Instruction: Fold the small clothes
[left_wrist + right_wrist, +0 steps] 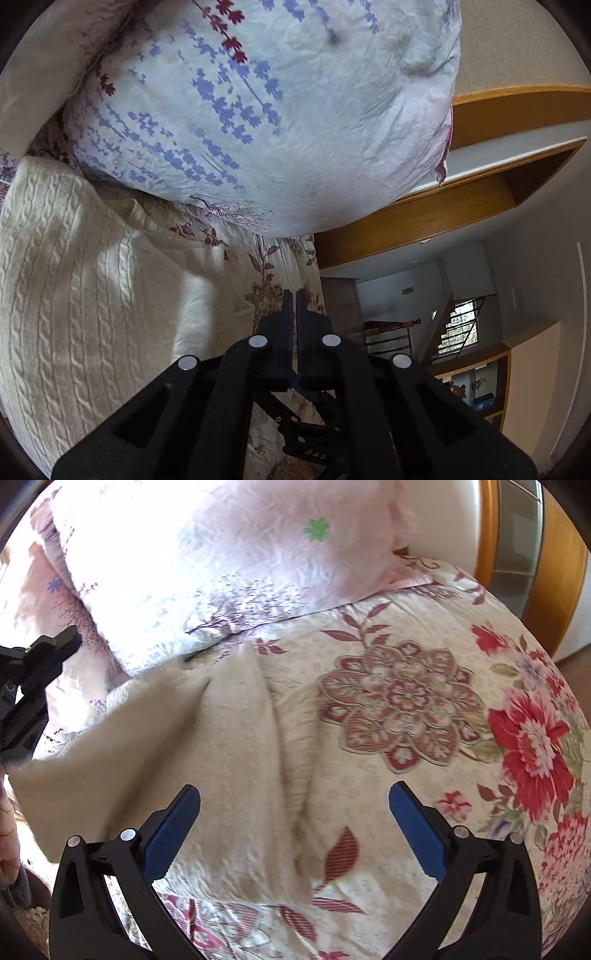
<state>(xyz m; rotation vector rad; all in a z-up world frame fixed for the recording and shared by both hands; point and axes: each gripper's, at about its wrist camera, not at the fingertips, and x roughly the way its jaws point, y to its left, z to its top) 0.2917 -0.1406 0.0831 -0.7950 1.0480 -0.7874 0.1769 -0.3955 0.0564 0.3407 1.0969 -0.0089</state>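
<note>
A cream cable-knit garment [81, 280] lies on the floral bedspread; in the right wrist view it [207, 746] is bunched and partly lifted at its left side. My left gripper [294, 295] is shut with nothing visible between its jaws, hovering right of the garment. It also shows at the left edge of the right wrist view [61, 642], beside the raised cloth edge. My right gripper [295, 797] is open wide and empty, just above the garment's near right part.
The floral bedspread [424, 701] covers the bed. A large pillow with blue and red flower print [280, 110] lies at the head, also in the right wrist view [221, 554]. A wooden headboard and shelf [480, 177] stand beyond. The bed edge drops off right of the left gripper.
</note>
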